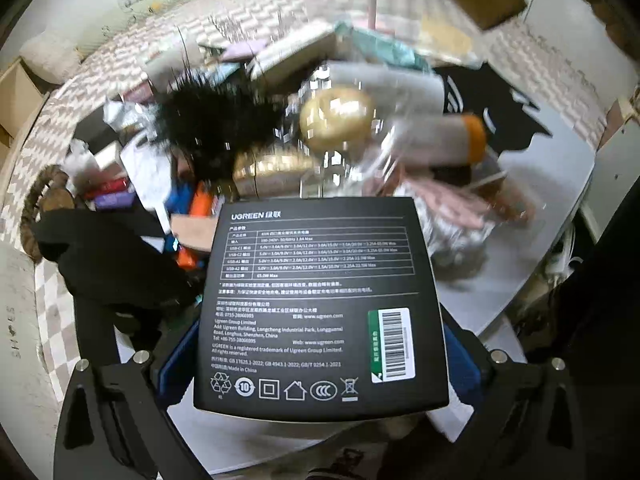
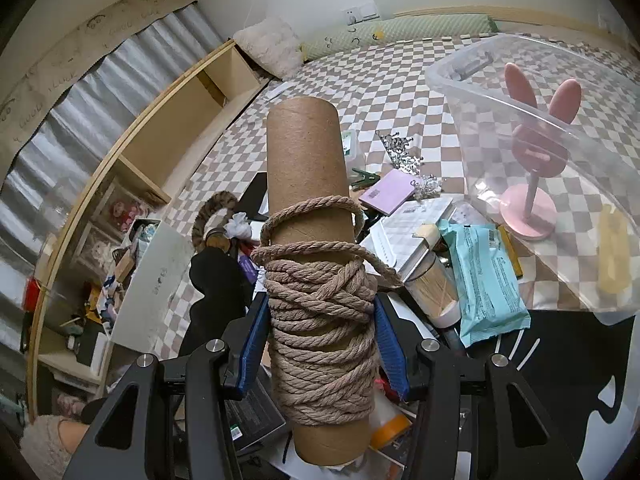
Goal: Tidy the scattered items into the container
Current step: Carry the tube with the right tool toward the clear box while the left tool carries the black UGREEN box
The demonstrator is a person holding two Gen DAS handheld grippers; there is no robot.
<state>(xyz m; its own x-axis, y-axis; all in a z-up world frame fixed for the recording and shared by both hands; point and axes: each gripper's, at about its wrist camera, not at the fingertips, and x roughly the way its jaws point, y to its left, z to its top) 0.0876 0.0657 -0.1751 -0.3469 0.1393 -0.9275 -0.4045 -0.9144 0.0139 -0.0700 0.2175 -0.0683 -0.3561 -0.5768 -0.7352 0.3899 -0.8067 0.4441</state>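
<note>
My left gripper (image 1: 320,352) is shut on a black charger box (image 1: 320,304) with white print and a barcode sticker; its blue pads press the box's two sides. The box hangs above a blurred heap of clutter, with a gold ball (image 1: 336,118) and a black feathery thing (image 1: 212,128) in it. My right gripper (image 2: 320,340) is shut on a cardboard tube wound with beige rope (image 2: 316,280), held upright between the blue pads. The clear plastic container (image 2: 532,128) lies tilted at the right of the right wrist view, with a pink bunny-eared stand (image 2: 536,160) seen through it.
Scattered on the checkered floor mat (image 2: 360,92) are a teal packet (image 2: 488,276), a purple card (image 2: 386,192), a white notebook (image 2: 408,232), a toothpick jar (image 2: 434,288) and black cloth (image 2: 216,280). A wooden shelf (image 2: 160,144) stands at left. A white-orange bottle (image 1: 440,140) lies in the heap.
</note>
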